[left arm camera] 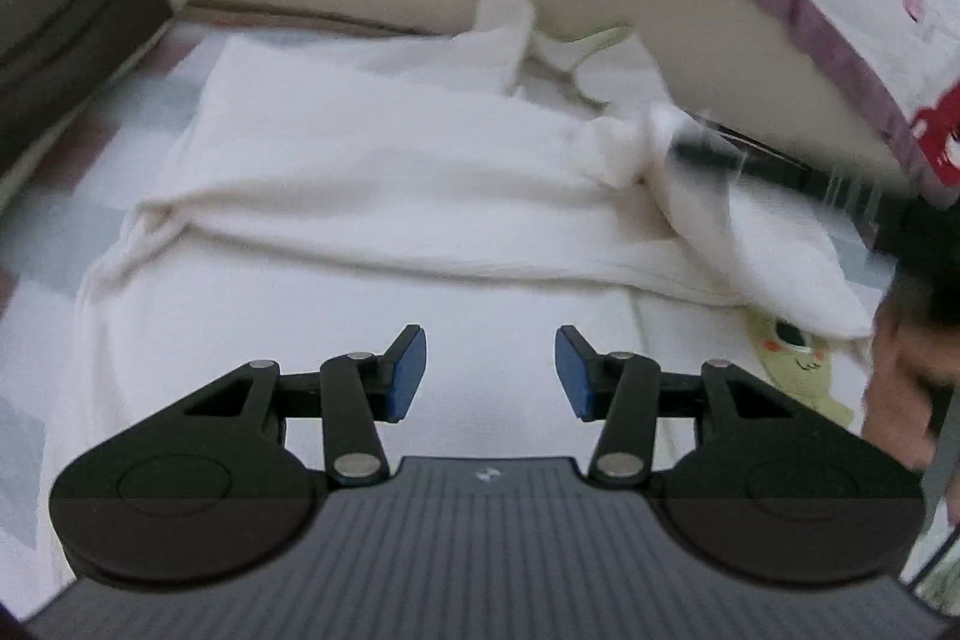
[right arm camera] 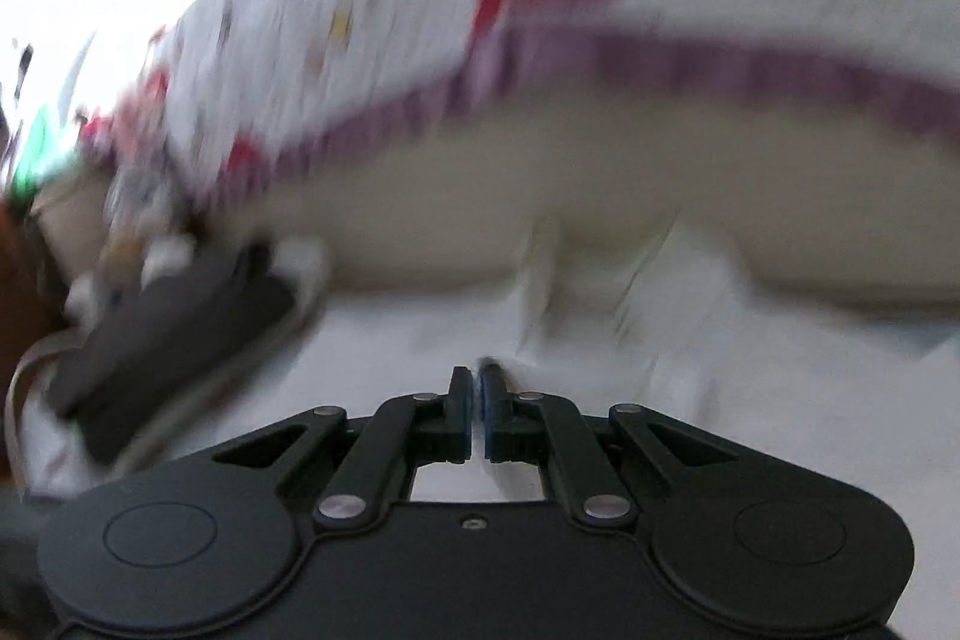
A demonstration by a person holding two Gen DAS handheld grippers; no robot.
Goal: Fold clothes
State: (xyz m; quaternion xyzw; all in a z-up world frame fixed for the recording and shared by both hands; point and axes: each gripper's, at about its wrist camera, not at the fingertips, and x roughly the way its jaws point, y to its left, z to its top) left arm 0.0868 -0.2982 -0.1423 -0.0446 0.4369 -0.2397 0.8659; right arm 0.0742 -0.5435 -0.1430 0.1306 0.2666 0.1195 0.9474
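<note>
On the bed (left arm camera: 72, 196), a white garment (left arm camera: 360, 184) lies spread out with a fold across its middle. It sits under and in front of the left claw (left arm camera: 491, 370), whose blue pads are spread wide and hold nothing. At the garment's right side, the right claw (right arm camera: 477, 400) is pressed together, pinching a bit of the white cloth.

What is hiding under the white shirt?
The white shirt covers a bed sheet with pale checks, and a flap hides part of its own yellow cartoon print. Anything else beneath is hidden.
</note>
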